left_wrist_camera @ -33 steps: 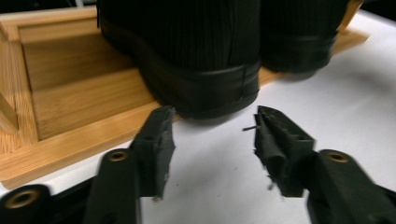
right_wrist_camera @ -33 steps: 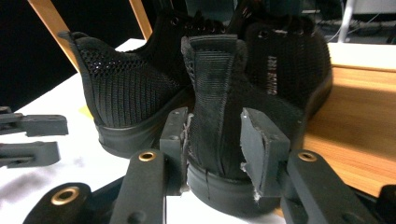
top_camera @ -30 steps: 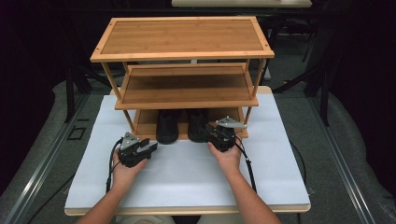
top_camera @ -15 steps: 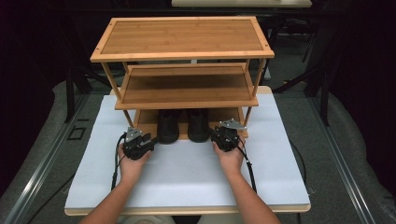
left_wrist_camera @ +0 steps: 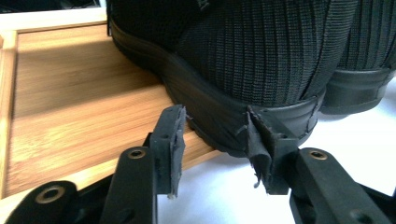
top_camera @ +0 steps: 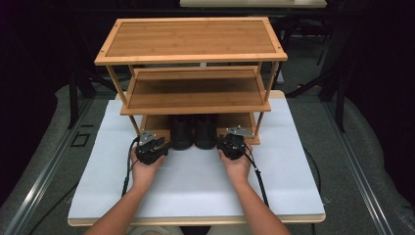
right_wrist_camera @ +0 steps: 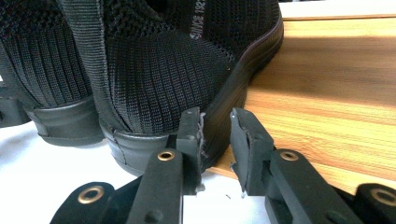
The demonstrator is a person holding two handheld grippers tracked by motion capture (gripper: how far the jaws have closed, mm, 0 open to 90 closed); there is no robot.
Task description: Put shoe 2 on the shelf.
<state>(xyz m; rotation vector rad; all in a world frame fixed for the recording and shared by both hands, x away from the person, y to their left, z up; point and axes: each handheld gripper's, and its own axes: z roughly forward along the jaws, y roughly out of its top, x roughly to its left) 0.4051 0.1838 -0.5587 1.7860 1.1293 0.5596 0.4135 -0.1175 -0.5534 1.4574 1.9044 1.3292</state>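
Boots first: a pair of black knitted ankle boots with ribbed cuffs and moulded rubber soles stands side by side on the lowest shelf of the three-tier bamboo rack (top_camera: 191, 53), heels toward me and jutting past the shelf's front edge over the white tabletop (top_camera: 195, 186). The rack sits at the far edge of the tabletop, about midway along it.

My left claw (top_camera: 164, 146) is at the heel of the left black boot (top_camera: 181, 132). In the left gripper view its jaws stand apart, one at the sole's outer flank above the shelf's front rail, the other by the back of the heel (left_wrist_camera: 261, 112); its pad looks right up against the rubber there, though I cannot tell whether it presses. The jaws have just been closing a little, with the corner of the heel between them, not yet clamped.

My right claw (top_camera: 226, 145) is at the heel of the right black boot (top_camera: 205, 131). In the right gripper view the jaws have just been closing, and the sole's back corner (right_wrist_camera: 219, 126) lies between them; a narrow gap still shows between the pads, so I would not call it a pinch.

Writing: on the right boot's knit side, above the heel, pale woven lettering (right_wrist_camera: 198, 21) runs upward and reads roughly "SINCE 192", the last figure lost. A flat black webbing pull strap (right_wrist_camera: 95, 51) runs down the back of that boot.
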